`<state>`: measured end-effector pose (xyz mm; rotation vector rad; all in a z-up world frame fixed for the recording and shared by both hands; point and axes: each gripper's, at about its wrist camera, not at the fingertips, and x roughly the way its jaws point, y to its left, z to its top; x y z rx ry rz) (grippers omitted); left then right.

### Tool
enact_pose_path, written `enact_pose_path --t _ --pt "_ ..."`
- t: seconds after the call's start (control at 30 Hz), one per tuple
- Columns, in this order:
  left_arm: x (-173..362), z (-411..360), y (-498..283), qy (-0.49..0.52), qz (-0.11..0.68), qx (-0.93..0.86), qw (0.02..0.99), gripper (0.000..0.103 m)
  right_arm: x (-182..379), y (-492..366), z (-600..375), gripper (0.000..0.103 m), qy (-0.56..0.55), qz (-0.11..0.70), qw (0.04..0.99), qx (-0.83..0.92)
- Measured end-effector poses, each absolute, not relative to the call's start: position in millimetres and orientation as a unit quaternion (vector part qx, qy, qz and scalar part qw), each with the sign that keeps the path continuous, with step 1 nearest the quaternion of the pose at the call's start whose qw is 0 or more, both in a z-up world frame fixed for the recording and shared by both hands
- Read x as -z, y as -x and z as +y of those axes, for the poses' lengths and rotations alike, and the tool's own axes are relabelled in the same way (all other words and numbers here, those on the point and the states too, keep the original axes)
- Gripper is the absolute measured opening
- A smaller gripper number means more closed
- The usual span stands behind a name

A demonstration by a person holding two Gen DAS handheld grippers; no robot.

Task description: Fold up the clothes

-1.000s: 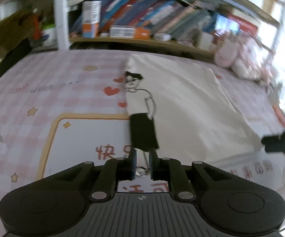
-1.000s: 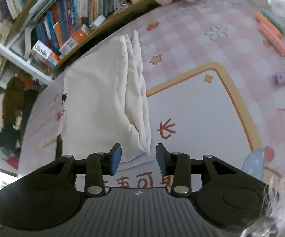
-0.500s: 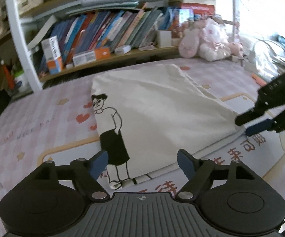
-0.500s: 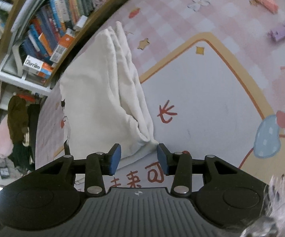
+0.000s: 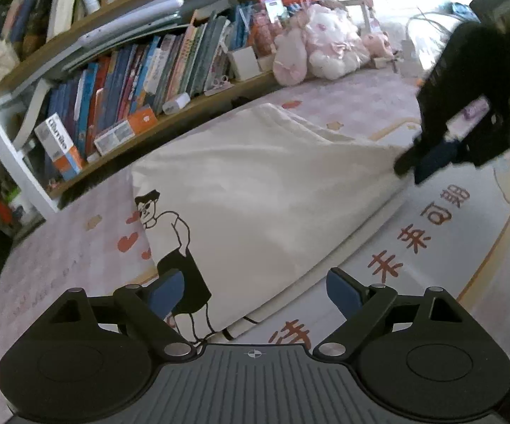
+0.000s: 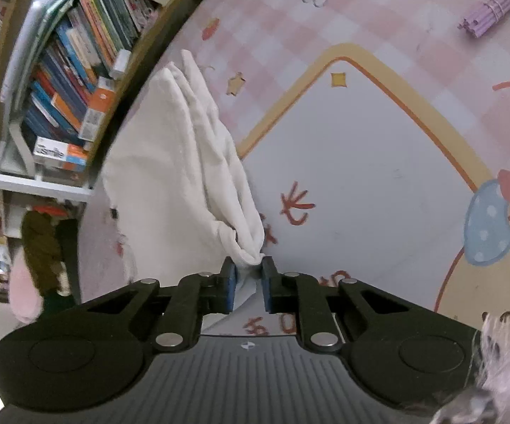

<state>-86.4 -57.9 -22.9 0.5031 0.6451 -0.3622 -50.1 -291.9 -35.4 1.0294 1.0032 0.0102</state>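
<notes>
A folded white T-shirt (image 5: 265, 190) with a black cartoon figure lies on the pink checked mat (image 5: 60, 258). My left gripper (image 5: 255, 291) is open, its blue pads spread over the shirt's near edge, holding nothing. My right gripper (image 6: 249, 282) is shut on the shirt's near right corner (image 6: 251, 254), where the folded layers bunch. In the left wrist view the right gripper (image 5: 428, 162) shows as a dark blurred shape at the shirt's right corner. The shirt (image 6: 170, 162) stretches away toward the shelf in the right wrist view.
A bookshelf (image 5: 142, 81) full of books runs along the far edge of the mat. Pink and white plush toys (image 5: 318, 49) sit at the back right. A purple bundle of sticks (image 6: 491, 10) and pink items lie on the mat at the far right.
My left gripper opened from shut on the shirt's near edge and drew back. My right gripper closed on the shirt's near right corner.
</notes>
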Motion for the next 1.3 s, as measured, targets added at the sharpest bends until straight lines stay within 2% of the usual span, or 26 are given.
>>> enact_pose_path --t 0.27,1.3 --pt "31 -60 86 -0.266 0.312 0.168 0.896 0.090 10 47 -286 0.014 -0.459 0.439 0.772 -0.024" --pt "42 -74 78 -0.260 0.308 0.177 0.898 0.091 -19 37 -278 0.014 -0.426 0.425 0.797 -0.045"
